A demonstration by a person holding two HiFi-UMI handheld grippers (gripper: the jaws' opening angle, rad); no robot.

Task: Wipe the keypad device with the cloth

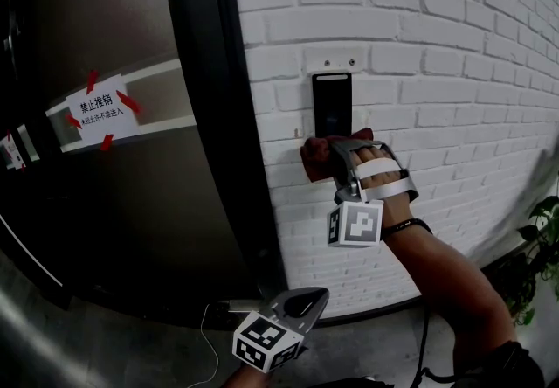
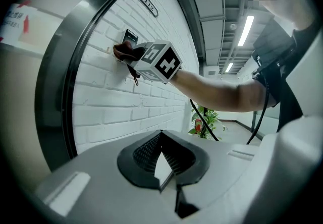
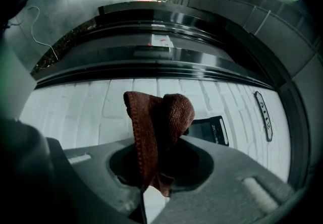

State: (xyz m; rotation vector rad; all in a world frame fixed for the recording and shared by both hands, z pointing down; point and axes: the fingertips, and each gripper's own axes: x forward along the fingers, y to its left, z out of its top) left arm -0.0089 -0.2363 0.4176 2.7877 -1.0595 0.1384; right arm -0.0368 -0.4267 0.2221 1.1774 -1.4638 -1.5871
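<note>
Right tongs [image 1: 339,150] tight on cloth [image 1: 316,157], seemingly against keypad device [image 1: 332,102]; left tongs [image 2: 161,136] closed, empty.

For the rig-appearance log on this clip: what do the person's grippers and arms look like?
The left gripper and right gripper are grey shells, each carrying a cube of black-and-white square markers. The fingers have black ribbed pads. White straps band the right one. A black wristband and dark short sleeve are worn.
</note>
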